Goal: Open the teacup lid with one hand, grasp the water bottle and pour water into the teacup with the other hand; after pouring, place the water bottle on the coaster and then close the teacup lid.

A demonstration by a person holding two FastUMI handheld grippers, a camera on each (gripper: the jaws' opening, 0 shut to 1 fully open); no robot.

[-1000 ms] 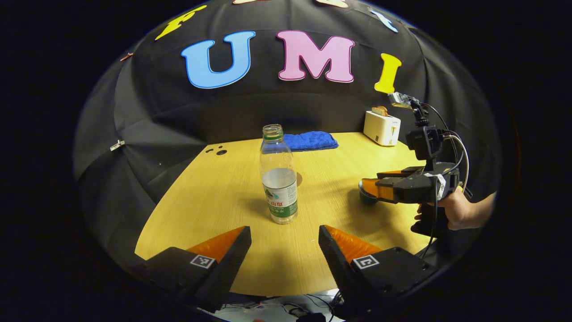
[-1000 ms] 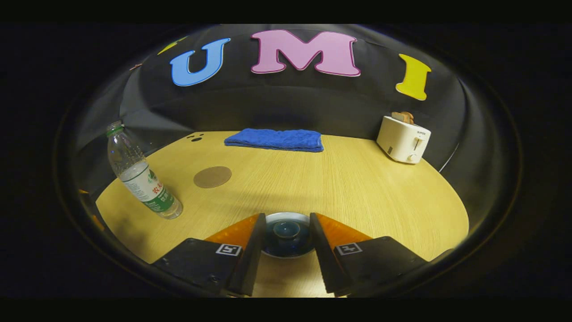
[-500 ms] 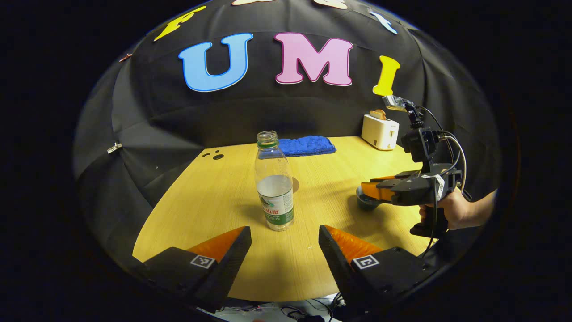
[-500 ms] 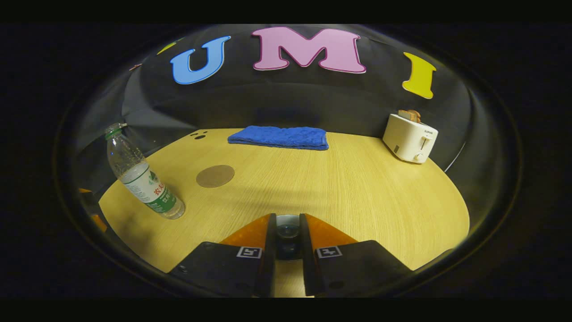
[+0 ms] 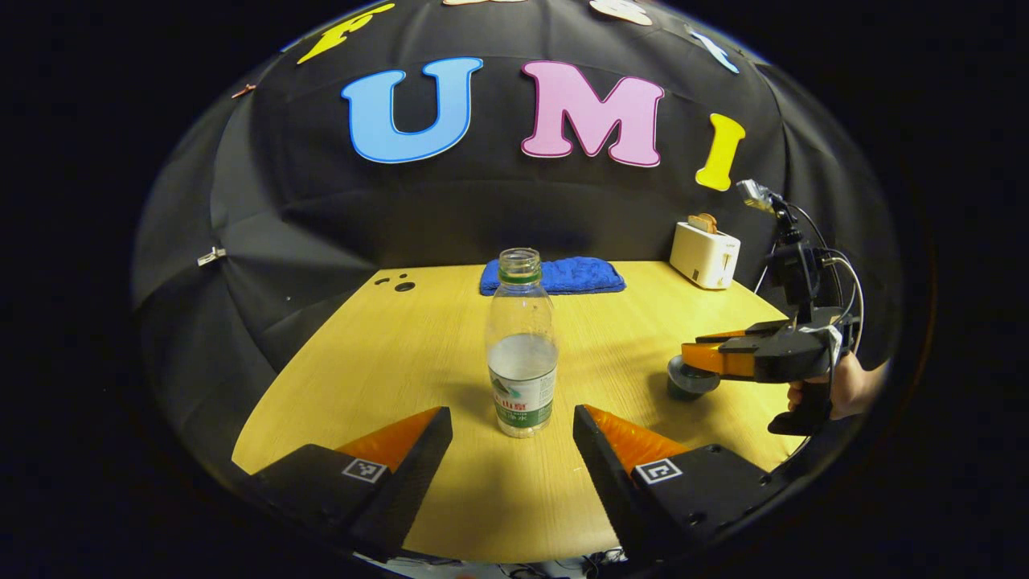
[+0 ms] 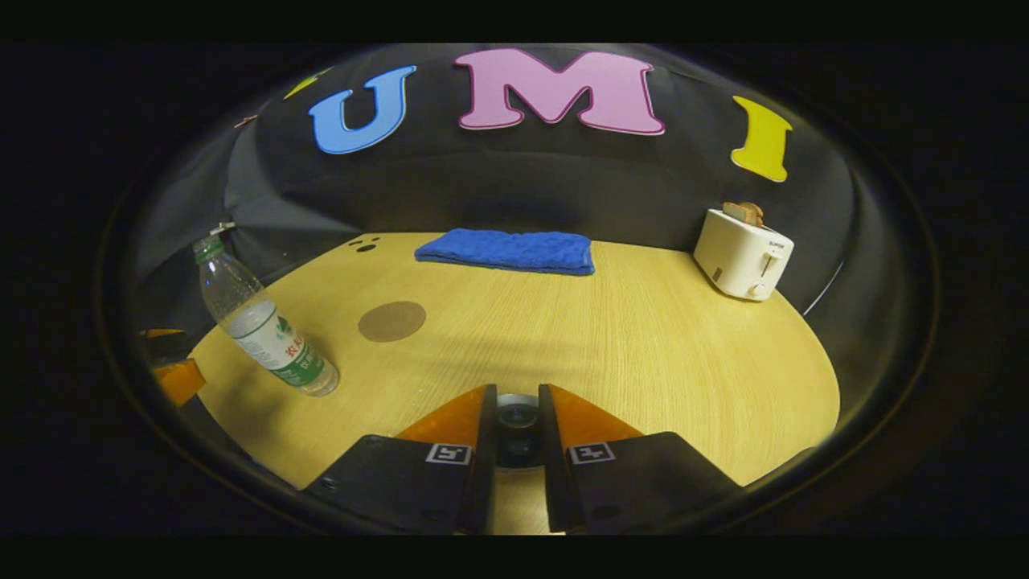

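A clear water bottle point(image 5: 522, 346), uncapped and about half full, stands upright on the table just ahead of my open left gripper point(image 5: 512, 418), centred on the gap between its fingers and not touched. In the right gripper view the bottle point(image 6: 265, 334) stands at the left, with a round brown coaster point(image 6: 391, 321) beyond it. My right gripper point(image 6: 517, 394) is shut on the knob of the teacup lid point(image 6: 517, 415). From the left gripper view, the right gripper point(image 5: 685, 355) sits level over the dark teacup point(image 5: 686, 386); I cannot tell whether the lid is raised.
A folded blue cloth point(image 6: 505, 250) lies at the table's far edge and a white toaster point(image 6: 744, 253) with toast stands at the far right. A hand point(image 5: 844, 390) holds the right gripper. One left gripper finger point(image 6: 178, 378) shows beside the bottle.
The right gripper went from open around the lid to shut on its knob and has held there. The left gripper shifted, so the bottle now lines up with its gap.
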